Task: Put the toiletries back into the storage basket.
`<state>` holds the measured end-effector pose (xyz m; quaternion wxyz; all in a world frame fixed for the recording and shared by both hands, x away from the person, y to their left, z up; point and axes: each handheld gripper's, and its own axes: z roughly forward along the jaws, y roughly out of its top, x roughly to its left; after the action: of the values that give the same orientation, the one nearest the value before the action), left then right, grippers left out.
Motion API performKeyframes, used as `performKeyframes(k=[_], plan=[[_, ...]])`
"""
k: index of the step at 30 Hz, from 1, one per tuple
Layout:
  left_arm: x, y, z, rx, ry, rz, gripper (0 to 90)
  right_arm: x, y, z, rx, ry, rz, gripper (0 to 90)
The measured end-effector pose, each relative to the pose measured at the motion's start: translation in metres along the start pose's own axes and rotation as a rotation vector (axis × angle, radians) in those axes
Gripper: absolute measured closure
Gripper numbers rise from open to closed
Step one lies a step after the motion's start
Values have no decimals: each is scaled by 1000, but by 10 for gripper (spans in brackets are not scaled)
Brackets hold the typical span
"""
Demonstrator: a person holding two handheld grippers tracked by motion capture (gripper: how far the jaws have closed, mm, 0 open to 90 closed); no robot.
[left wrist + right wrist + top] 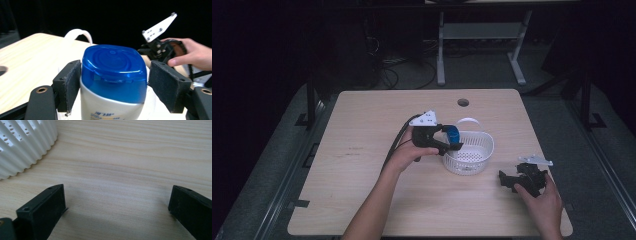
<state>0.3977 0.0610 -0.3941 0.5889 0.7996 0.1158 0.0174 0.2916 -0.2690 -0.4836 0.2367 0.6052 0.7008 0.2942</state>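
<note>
A light wooden table with a round cable hole near its far edge carries everything here, and beyond it the floor is dark, with the white legs of another desk standing on it. Right of the table's middle sits a white slotted plastic basket with a hoop handle at its far side; its ribbed wall also appears at the upper left of the right gripper view. At the basket's left rim the person's left hand holds the left gripper, and between its jaws is a white shampoo bottle with a blue flip cap. The left pad touches the cap's side while the right pad stands slightly off it, so whether the bottle is truly pinched cannot be told. The right gripper lies low near the table's right edge under the right hand, its jaws spread wide over bare wood.
</note>
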Motion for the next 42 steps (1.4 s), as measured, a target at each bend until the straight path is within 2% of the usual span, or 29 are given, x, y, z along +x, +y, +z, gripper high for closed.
performKeyframes(k=[6, 17, 28, 36, 42], plan=[[-2, 3, -9, 2, 14, -11, 234, 0, 0, 0, 1, -1, 2, 4], [-2, 5, -30, 43, 56, -26, 200, 0, 0, 0, 0, -1, -1, 5], [-11, 8, -65, 70, 101, -6, 192, 0, 0, 0, -1, -1, -1, 4], [-14, 1, -94, 104, 162, -23, 190, 0, 0, 0, 0, 0, 0, 5], [-19, -5, -109, 141, 195, -38, 188, 0, 0, 0, 0, 1, 0, 5]])
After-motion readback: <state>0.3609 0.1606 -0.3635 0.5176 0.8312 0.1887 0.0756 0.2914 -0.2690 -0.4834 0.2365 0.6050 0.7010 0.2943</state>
